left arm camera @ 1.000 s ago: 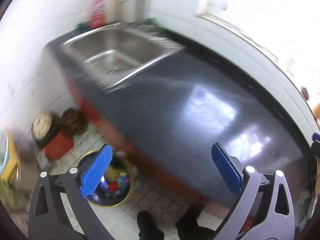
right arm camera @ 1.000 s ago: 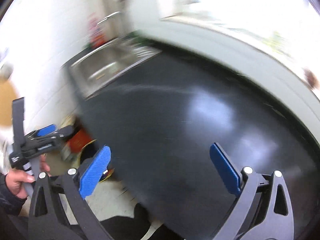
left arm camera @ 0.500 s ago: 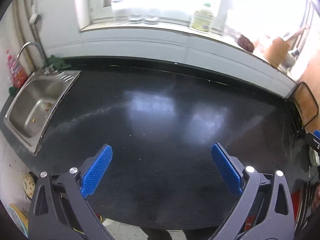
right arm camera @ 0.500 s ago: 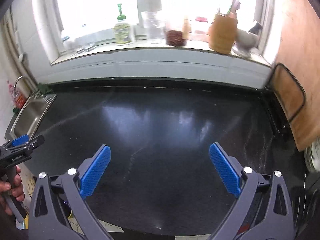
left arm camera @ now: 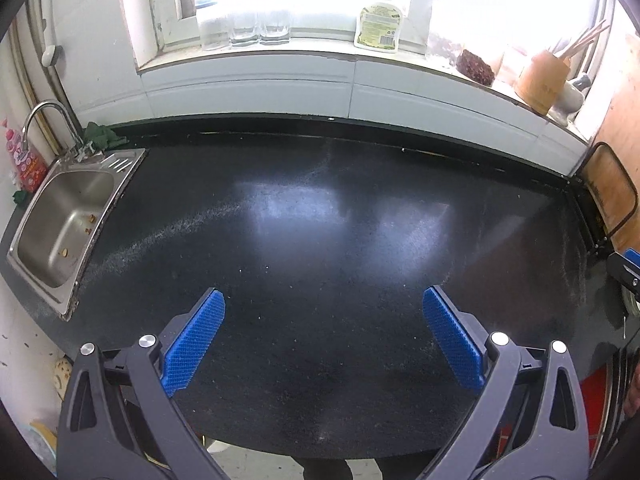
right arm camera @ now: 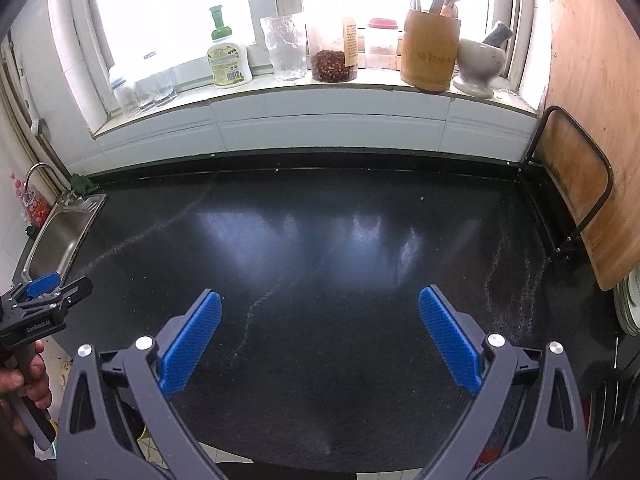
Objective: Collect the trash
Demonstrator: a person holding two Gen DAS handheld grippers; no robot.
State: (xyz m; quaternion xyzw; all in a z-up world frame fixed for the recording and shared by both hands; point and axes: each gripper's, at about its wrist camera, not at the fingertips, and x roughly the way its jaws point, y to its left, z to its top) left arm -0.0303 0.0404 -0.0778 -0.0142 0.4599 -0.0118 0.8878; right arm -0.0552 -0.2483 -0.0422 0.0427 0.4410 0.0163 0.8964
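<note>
Both the left claw (left arm camera: 323, 338) and right claw (right arm camera: 320, 340) hover spread apart and empty above the glossy black stone surface (right arm camera: 320, 240), likely scanning for trash.

Left tool (left arm camera: 324, 340) dark grey frame, blue ribbed pads (left arm camera: 194, 342), silver screws, right tool (right arm camera: 320, 338) alike

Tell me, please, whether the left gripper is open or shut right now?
Open. In its own wrist view the left gripper has its blue pads spread wide apart, with only bare black countertop between them and nothing held.
</note>
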